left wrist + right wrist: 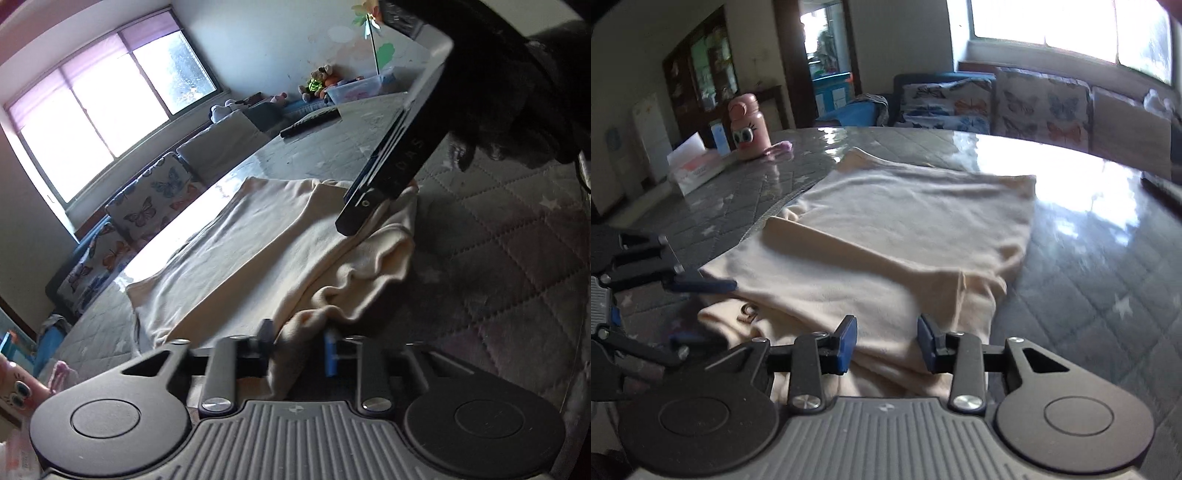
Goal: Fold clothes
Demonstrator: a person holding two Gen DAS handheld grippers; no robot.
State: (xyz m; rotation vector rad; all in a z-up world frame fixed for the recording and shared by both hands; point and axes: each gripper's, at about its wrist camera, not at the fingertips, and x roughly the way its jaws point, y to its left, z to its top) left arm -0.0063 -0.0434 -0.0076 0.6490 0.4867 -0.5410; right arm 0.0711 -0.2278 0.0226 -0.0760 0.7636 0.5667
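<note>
Two hand-held grippers meet at the near edge of a cream-coloured knit garment [905, 221], which lies partly folded on a grey quilted surface with pale stars [1108, 288], under a glossy clear cover.

From the right wrist view, the right gripper [886, 341] has its blue-padded fingers [846, 343] spread apart, with bunched cloth lying between them at the near hem; nothing is pinched. The left gripper [698, 312] comes in from the left side, its fingers straddling the garment's near left corner. Whether they clamp the cloth cannot be told: in its own view the left gripper [299, 345] shows fabric bunched between its fingers, with a gap.

One flap already lies folded over the garment's body. The garment's long axis runs away from both grippers toward the far window, so both sit equally near its closest edge.

Small brown lettering on the near left cloth resembles a "G" or "5"; it is unclear. A pink cartoon-eyed bottle [748, 127] and a tissue box [696, 166] stand well apart, far left.
</note>
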